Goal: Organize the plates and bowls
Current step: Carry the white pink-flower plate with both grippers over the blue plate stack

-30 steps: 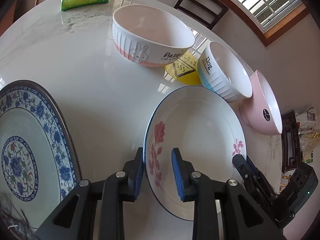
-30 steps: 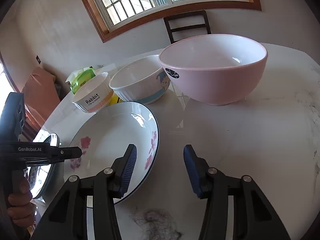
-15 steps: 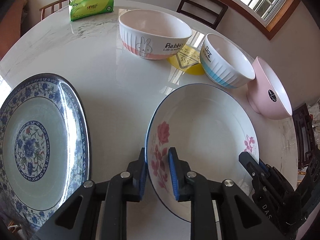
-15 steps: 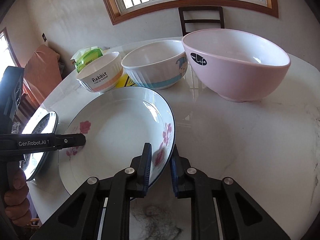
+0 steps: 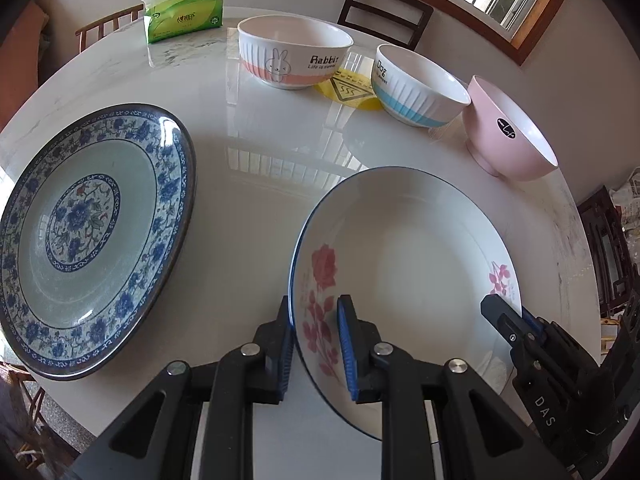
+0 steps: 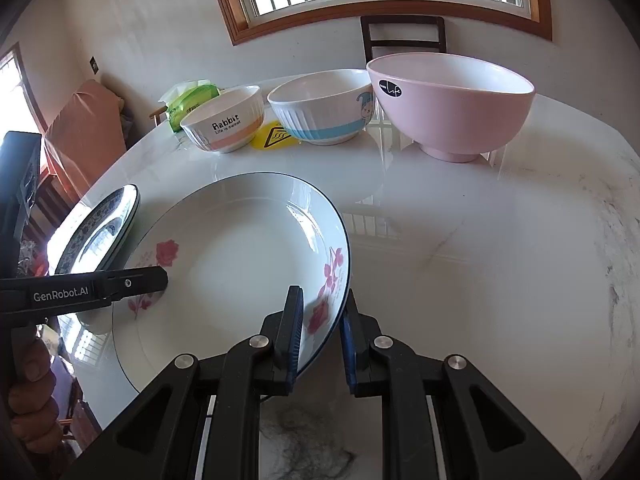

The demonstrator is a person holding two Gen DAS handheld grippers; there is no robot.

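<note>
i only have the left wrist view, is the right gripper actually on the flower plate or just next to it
observer: On it. The right wrist view shows the right gripper with its jaws shut on the rim of the flower plate, one inside and one outside.
operator: anything on the table near that side
observer: Yes, a dark clump of hair lies on the table beneath the right gripper, close to the plate's edge.
operator: how does my left gripper look from there
observer: The left gripper meets the opposite rim by the rose print, and the person's hand grips its handle.
</note>
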